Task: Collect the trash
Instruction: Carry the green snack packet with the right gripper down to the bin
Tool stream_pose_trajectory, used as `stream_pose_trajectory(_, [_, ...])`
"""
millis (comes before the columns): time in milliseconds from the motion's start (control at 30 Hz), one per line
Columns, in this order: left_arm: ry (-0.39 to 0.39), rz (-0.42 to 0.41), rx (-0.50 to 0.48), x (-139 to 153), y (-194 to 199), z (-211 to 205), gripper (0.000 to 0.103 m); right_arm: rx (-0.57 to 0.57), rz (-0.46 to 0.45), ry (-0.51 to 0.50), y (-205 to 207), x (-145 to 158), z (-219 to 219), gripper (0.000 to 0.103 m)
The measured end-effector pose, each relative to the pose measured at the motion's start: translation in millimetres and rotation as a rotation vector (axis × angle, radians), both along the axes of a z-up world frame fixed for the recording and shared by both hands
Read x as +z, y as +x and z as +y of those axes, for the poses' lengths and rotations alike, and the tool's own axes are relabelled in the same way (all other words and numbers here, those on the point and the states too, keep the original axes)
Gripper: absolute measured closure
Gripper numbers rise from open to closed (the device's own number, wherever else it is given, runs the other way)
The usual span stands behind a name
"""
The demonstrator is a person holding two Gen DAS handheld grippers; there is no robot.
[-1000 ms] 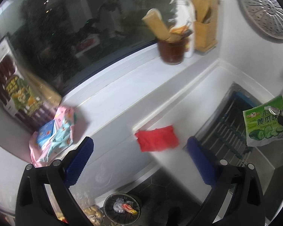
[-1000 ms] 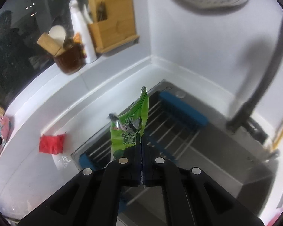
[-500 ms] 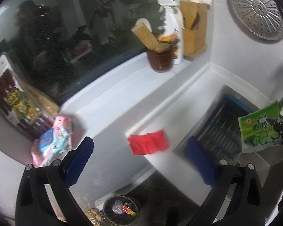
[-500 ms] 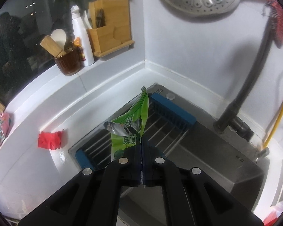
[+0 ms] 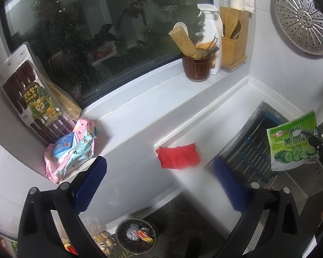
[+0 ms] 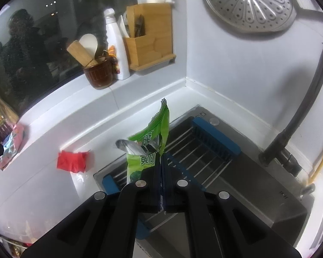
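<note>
The right gripper [image 6: 161, 167] is closed on the green bag [image 6: 149, 148], up over the sink [image 6: 236, 193]. The left gripper [image 5: 159, 185] is open and empty. The bin [image 5: 135, 234] sits on the floor below it, so the bag must go left and down.

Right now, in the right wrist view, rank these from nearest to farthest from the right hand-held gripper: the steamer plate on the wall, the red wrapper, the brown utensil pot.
From the right hand-held gripper:
1. Red wrapper, on the counter to the left.
2. Brown utensil pot, on the window ledge, upper left.
3. Steamer plate, high on the wall, upper right.
</note>
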State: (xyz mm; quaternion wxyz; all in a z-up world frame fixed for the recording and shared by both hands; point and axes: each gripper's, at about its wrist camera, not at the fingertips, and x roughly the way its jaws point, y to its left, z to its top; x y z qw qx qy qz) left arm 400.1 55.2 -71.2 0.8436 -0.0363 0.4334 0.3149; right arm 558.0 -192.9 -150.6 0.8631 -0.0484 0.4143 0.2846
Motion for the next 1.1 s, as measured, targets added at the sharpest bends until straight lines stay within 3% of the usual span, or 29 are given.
stream_pose_trajectory(433, [-0.035, 0.009, -0.022, -6, 0, 10, 0.006, -0.025, -0.006, -0.017, -42, -6, -29, 0.103])
stream_pose_trajectory(833, [-0.034, -0.017, -0.064, -5, -27, 18, 0.006, 0.038, -0.12, -0.025, -116, 27, -17, 0.103])
stream_pose_trajectory(1100, [-0.023, -0.038, -0.104, -1, -63, 16, 0.006, 0.086, -0.15, -0.03, -180, 41, -7, 0.103])
